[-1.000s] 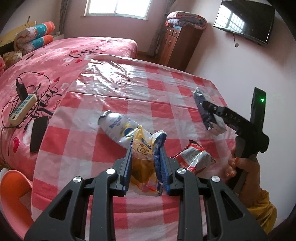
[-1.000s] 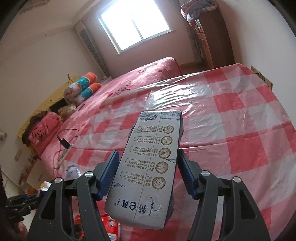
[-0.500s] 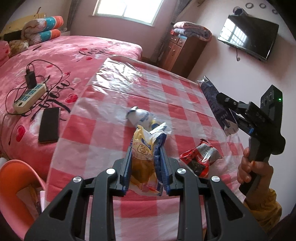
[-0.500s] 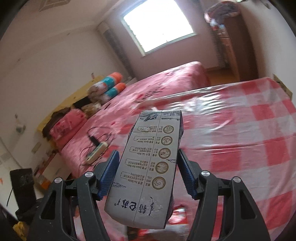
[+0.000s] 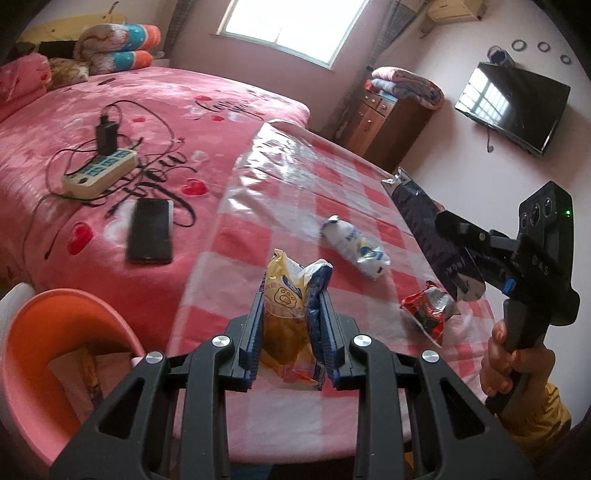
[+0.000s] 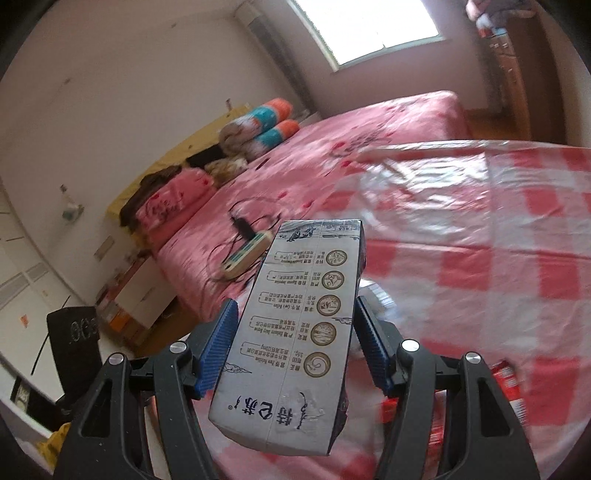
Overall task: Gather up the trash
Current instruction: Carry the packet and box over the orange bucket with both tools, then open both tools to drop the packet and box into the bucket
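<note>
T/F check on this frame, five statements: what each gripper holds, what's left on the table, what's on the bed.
1. The left gripper is shut on a yellow snack bag. True.
2. The right gripper is empty. False: it holds a grey carton.
3. A white wrapper and a red wrapper lie on the checked table. True.
4. The phone lies on the table. False: it is on the bed.
5. The orange bin sits on the bed. False: it stands beside the table.

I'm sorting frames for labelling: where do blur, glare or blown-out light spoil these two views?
Left wrist view: sharp, window blown out, glare on the plastic table cover. Right wrist view: carton crisp, bed and red wrapper motion-smeared, window overexposed.
</note>
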Tool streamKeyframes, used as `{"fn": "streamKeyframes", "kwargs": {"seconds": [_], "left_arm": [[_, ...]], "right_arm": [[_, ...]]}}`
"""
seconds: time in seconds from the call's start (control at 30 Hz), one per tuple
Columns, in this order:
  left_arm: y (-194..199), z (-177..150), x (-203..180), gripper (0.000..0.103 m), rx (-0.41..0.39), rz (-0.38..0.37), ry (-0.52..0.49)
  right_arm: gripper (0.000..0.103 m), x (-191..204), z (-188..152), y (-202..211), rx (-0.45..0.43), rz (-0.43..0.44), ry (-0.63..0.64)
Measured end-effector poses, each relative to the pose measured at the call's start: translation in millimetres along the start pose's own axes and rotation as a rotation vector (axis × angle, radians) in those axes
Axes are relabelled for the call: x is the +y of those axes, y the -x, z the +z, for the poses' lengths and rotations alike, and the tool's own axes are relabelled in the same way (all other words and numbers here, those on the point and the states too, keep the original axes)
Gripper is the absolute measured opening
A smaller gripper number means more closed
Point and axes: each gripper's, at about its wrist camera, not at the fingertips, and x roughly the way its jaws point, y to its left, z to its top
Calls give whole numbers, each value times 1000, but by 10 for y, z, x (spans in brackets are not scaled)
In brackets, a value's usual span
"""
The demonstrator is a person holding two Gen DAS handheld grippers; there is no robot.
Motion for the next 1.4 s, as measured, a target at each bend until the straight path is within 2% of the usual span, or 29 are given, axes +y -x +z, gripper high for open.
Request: {"fn": "streamKeyframes", "kwargs": {"seconds": [0.27,0.43,0.6,0.77,0.87,0.93,0.97,1.03,1.2,1.4], "left_arm": [[314,-163,448,30,-30,72,65],[491,-281,832,30,-36,148,126],[602,-429,1218,30,-30,219,189],[615,-545,1538,31,-23,272,240],[616,-614,1649,37,-13,290,257],[595,-641,1699,52,1,335,247],[588,-649,1723,55,6,341,252],[605,-662,1759,65,1,347,260],[618,-642,1788,69,-10,391,234],[630,-568,1731,72,-36,402,213]], "right_arm": [[64,658,-226,-404,142,108,85],[64,1107,-313,-684,216,174,144],[64,1485,-426,-980,284,220,207],[65,1820,-596,-1260,340,228,262],[67,1937,-668,-1427,364,229,271],[68,1970,-708,-1554,394,237,256],[74,1965,-721,-1604,410,236,244],[79,1918,-739,-1631,411,222,207],[84,1773,-709,-1530,375,182,174],[89,1632,-654,-1317,293,112,189]]}}
